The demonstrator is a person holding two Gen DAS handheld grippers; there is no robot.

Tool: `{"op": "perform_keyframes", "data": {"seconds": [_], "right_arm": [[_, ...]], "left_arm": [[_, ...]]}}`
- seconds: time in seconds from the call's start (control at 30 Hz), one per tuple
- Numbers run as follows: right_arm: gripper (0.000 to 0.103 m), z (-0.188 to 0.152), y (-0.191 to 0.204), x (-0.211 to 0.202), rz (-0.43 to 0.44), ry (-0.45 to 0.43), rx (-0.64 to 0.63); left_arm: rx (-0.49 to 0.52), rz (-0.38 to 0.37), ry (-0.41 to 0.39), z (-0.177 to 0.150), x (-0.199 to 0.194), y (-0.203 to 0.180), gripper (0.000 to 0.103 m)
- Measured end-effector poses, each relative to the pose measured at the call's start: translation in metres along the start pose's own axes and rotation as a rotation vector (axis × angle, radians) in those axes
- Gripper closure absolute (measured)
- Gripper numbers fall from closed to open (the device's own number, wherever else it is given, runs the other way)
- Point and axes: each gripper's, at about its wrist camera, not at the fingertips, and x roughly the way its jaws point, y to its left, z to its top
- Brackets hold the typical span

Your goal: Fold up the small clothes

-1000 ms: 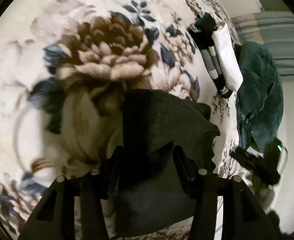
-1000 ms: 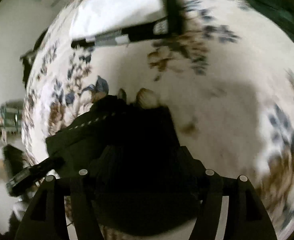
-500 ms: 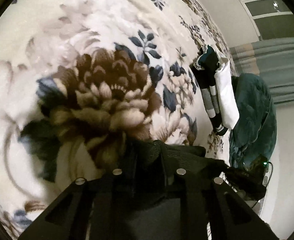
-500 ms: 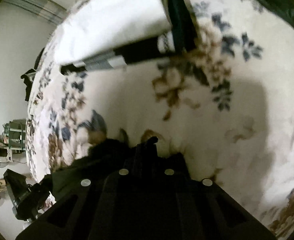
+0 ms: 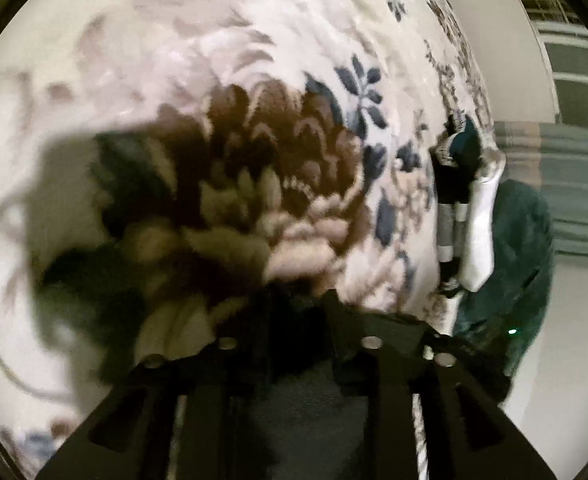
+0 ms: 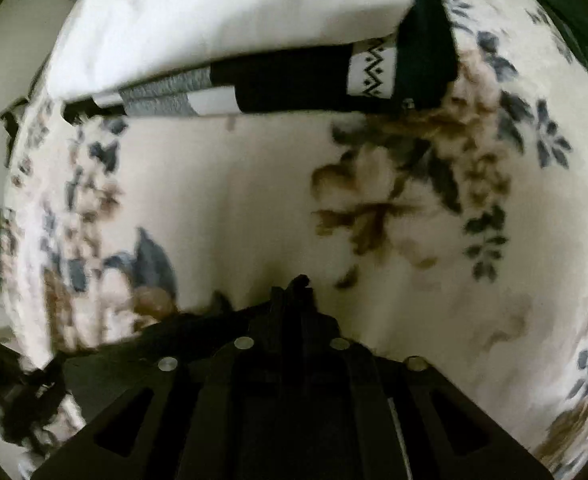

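Lying low in both frames, the black garment (image 5: 306, 396) is matte, fine-knit cloth bunched on a plush floral blanket (image 5: 221, 92). The left gripper (image 5: 298, 312), jaws opening, has dark fabric between its fingers. The right gripper (image 6: 294, 304), jaws opening from nearly closed, pinches a fabric ridge. Folded striped and white clothes (image 6: 229, 40) lie at upper frame.

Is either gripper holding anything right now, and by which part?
Both hold the black garment: the right gripper pinches its top edge, jaws opening slightly; the left gripper, jaws opening, has the fabric edge between them.
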Motion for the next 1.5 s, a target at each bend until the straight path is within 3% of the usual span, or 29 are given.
{"op": "perform_keyframes", "data": {"seconds": [0.03, 0.07, 0.13, 0.2, 0.3, 0.37, 0.47, 0.6, 0.73, 0.87, 0.93, 1.07, 1.3, 1.5], "right_arm": [[0.085, -0.003, -0.005, -0.009, 0.027, -0.012, 0.013], [0.071, -0.005, -0.009, -0.015, 0.042, -0.021, 0.023], [0.055, -0.014, -0.021, -0.031, 0.096, -0.035, 0.049], [0.055, -0.023, -0.029, -0.038, 0.153, -0.027, 0.061], [0.055, -0.039, -0.037, -0.041, 0.167, -0.005, 0.065], [0.055, -0.046, -0.043, -0.035, 0.182, 0.019, 0.069], [0.055, -0.051, -0.037, -0.022, 0.150, 0.034, 0.066], [0.055, -0.043, -0.027, -0.026, 0.161, -0.005, 0.050], [0.055, -0.047, -0.012, -0.036, 0.179, -0.016, -0.012], [0.055, -0.061, 0.001, -0.029, 0.151, 0.018, -0.101], [0.055, -0.064, 0.005, -0.020, 0.095, 0.026, -0.127], [0.055, -0.057, -0.003, -0.004, 0.076, 0.045, -0.082], [0.055, -0.045, -0.020, 0.007, 0.110, 0.082, -0.004], [0.055, -0.076, -0.069, -0.050, 0.170, 0.058, 0.112]], "left_arm": [[0.006, -0.010, -0.011, -0.004, -0.007, -0.001, 0.055], [0.019, -0.013, -0.032, -0.012, -0.018, -0.004, 0.036], [0.050, -0.017, -0.039, -0.021, -0.023, -0.010, 0.035], [0.110, 0.010, -0.009, -0.028, -0.014, -0.022, 0.035], [0.216, 0.112, -0.003, -0.027, 0.009, -0.040, 0.035], [0.301, 0.235, -0.023, -0.020, 0.027, -0.048, 0.035], [0.297, 0.300, -0.047, 0.007, 0.045, -0.046, 0.037], [0.247, 0.245, -0.069, 0.021, 0.023, -0.049, 0.037], [0.244, 0.176, -0.027, -0.009, -0.012, -0.049, 0.035], [0.271, 0.319, 0.090, -0.047, 0.012, -0.045, 0.035], [0.246, 0.364, 0.055, -0.042, 0.027, -0.041, 0.033], [0.157, 0.321, -0.004, -0.009, 0.046, -0.030, 0.033], [0.172, 0.303, 0.028, 0.006, 0.046, -0.040, 0.033], [0.261, 0.339, -0.012, -0.042, -0.017, -0.038, 0.035]]}}
